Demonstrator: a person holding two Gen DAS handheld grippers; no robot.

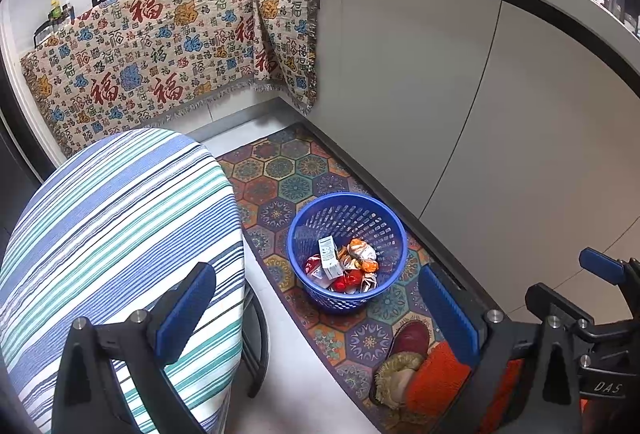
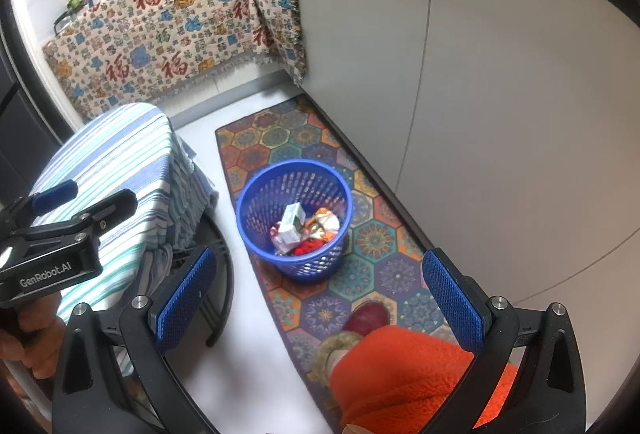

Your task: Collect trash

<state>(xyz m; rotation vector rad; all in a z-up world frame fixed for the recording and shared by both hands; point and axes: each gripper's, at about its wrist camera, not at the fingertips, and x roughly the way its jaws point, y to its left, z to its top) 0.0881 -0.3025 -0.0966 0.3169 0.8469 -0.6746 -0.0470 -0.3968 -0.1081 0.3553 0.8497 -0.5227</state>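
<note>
A blue plastic basket (image 1: 340,302) stands on the patterned floor mat and holds several crumpled wrappers and a small white carton (image 1: 330,254). My left gripper (image 1: 318,314) hovers above and in front of it, open, with nothing between its blue pads. From the right wrist view the same basket (image 2: 308,266) lies ahead and below, with the trash (image 2: 308,230) inside. My right gripper (image 2: 318,300) is also open and holds nothing. Each gripper shows at the edge of the other's view.
A stool covered in striped cloth (image 1: 120,234) stands left of the basket. Grey cabinet doors (image 1: 440,94) run along the right. A person's red slipper (image 1: 410,338) and orange fleece leg (image 2: 400,374) rest on the mat (image 1: 280,170). A patterned cloth (image 1: 152,58) drapes the far counter below the pans.
</note>
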